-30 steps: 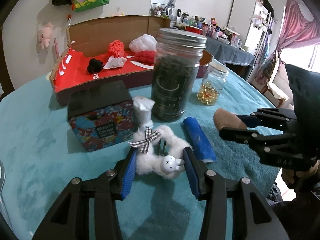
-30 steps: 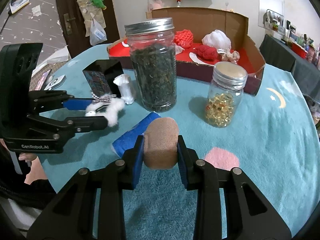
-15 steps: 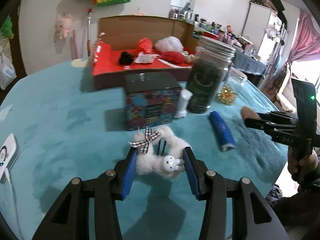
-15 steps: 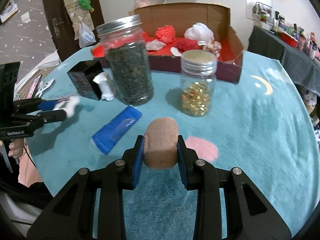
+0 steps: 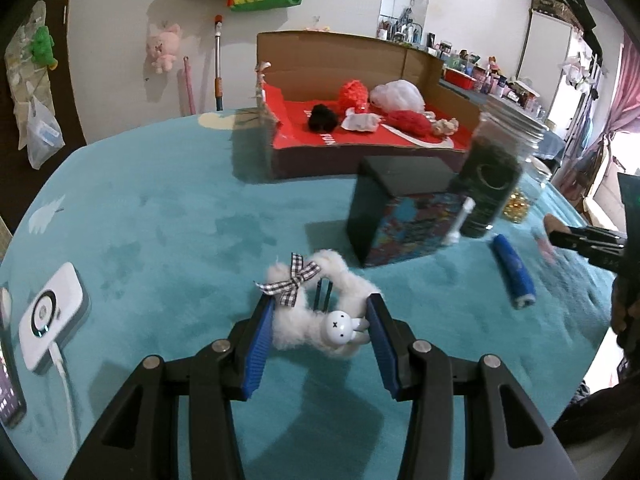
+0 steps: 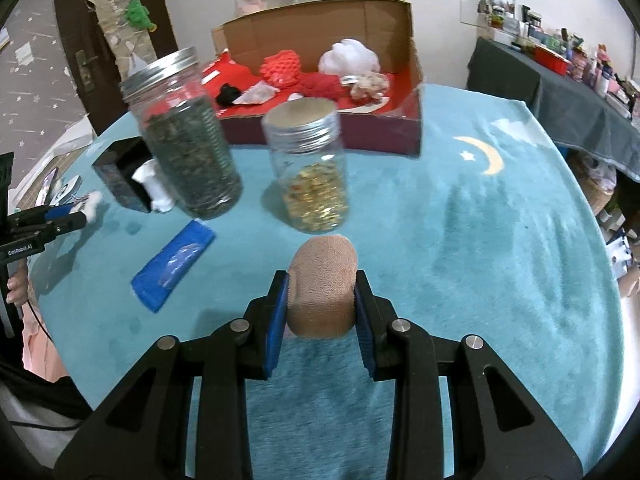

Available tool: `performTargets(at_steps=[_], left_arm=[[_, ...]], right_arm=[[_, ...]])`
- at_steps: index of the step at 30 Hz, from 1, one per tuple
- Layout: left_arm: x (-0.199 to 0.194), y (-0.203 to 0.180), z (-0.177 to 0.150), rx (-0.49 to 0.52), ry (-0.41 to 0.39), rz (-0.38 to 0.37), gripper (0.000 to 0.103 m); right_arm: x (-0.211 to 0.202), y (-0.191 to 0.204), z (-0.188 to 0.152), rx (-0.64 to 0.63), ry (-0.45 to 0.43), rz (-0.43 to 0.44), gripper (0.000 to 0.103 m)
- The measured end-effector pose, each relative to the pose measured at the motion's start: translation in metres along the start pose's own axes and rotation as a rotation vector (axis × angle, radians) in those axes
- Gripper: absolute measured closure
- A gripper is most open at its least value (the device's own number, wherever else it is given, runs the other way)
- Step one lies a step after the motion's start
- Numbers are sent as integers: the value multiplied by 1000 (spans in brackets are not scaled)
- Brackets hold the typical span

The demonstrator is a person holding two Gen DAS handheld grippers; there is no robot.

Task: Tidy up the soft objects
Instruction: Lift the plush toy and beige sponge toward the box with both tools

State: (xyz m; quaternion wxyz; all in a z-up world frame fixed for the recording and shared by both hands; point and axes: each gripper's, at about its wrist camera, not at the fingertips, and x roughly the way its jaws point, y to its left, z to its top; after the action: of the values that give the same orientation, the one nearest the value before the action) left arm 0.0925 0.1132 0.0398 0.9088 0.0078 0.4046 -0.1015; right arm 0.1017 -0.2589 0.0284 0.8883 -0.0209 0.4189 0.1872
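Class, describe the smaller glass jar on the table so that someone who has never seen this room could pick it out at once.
Start at the open cardboard box with the red floor at the back of the teal table. Just in front of it stand two screw-lid jars; the smaller jar is the right one. It is mostly empty with golden pieces at the bottom, unlike the taller jar packed with dark green leaves.

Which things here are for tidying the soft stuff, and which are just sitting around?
For the job:
white fluffy bunny toy in the left gripper
tan rolled cloth in the right gripper
cardboard box

Just lying about:
tea jar
capsule jar
blue roll
patterned box
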Motion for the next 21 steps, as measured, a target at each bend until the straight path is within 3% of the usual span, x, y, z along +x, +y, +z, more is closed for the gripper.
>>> performTargets(at_steps=[21], left_arm=[[32,27,62,133,-30,-79,55]], right_arm=[[26,-33,48,-90,45,-56,73]])
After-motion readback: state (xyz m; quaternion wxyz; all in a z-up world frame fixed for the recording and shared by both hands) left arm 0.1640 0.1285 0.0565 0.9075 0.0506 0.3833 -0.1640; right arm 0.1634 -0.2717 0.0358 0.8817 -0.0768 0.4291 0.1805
